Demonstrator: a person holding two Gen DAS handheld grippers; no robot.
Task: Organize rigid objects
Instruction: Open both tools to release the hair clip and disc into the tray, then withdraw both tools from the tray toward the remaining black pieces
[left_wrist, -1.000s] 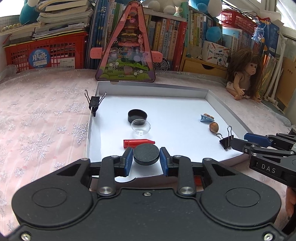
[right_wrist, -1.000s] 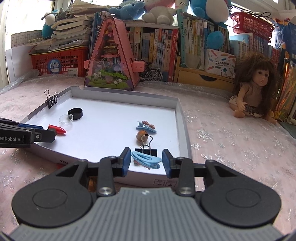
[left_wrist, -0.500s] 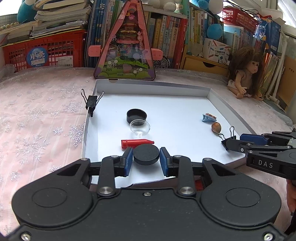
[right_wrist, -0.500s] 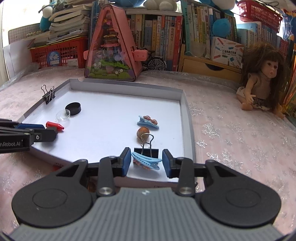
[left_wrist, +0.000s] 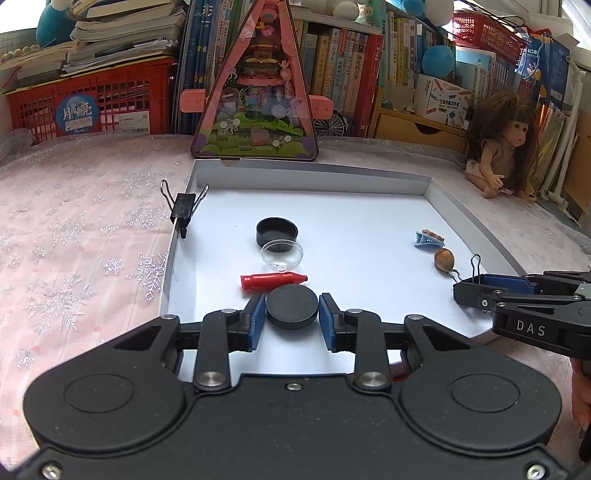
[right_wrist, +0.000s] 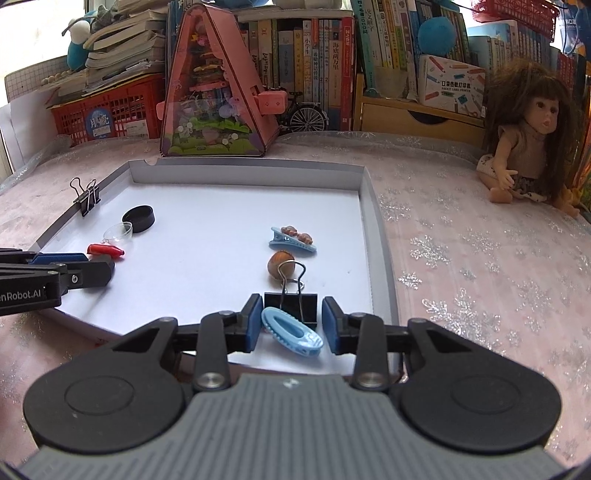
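A white tray (left_wrist: 314, 177) (right_wrist: 384, 258) lies on the pink cloth. My left gripper (left_wrist: 292, 316) is shut on a black disc (left_wrist: 291, 306) over the tray's near left part. My right gripper (right_wrist: 291, 325) holds a light blue hair clip (right_wrist: 291, 331) against its left pad over the tray's near right edge; the clip does not reach the right pad. In the tray lie a red crayon (left_wrist: 273, 281), a clear dish (left_wrist: 281, 253), a black cap (left_wrist: 277, 230), a blue decorated clip (right_wrist: 291, 239) and a brown nut (right_wrist: 281, 263).
Black binder clips grip the tray's left rim (left_wrist: 183, 208) and near right rim (right_wrist: 293, 295). A pink triangular toy house (left_wrist: 255, 92) stands behind the tray. A doll (right_wrist: 528, 136) sits at the right. Books and a red basket (left_wrist: 88, 107) line the back.
Both grippers have moved forward over the tray with their objects. The right gripper's jaws have spread a little and the blue clip now hangs lower and tilted.
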